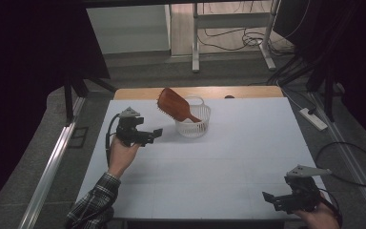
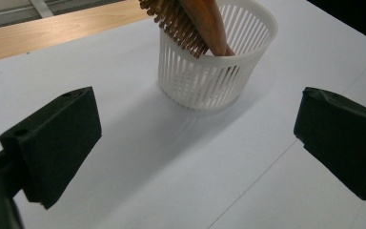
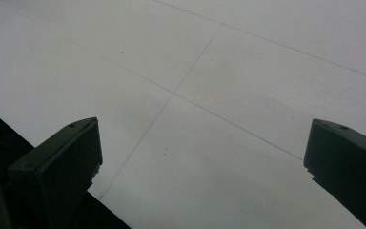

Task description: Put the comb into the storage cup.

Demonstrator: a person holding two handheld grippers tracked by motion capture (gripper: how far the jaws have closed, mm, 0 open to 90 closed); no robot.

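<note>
A white slotted basket (image 1: 193,125) (image 2: 219,76) stands at the back middle of the white table (image 1: 228,157). A brown wooden hairbrush (image 1: 174,105) (image 2: 190,24) leans in it, handle down and bristled head up to the left. My left gripper (image 1: 153,135) (image 2: 195,143) is open just left of the basket, jaws wide apart and pointing at it, nothing between them. My right gripper (image 1: 272,199) (image 3: 200,167) is open at the table's front right corner, jaws spread above bare table.
A strip of bare wood (image 1: 248,91) edges the table's far side. Beyond it are desk legs (image 1: 195,43) and cables on the floor, and a power strip (image 1: 313,118) lies at the right. The table's front edge (image 3: 9,138) is near the right gripper.
</note>
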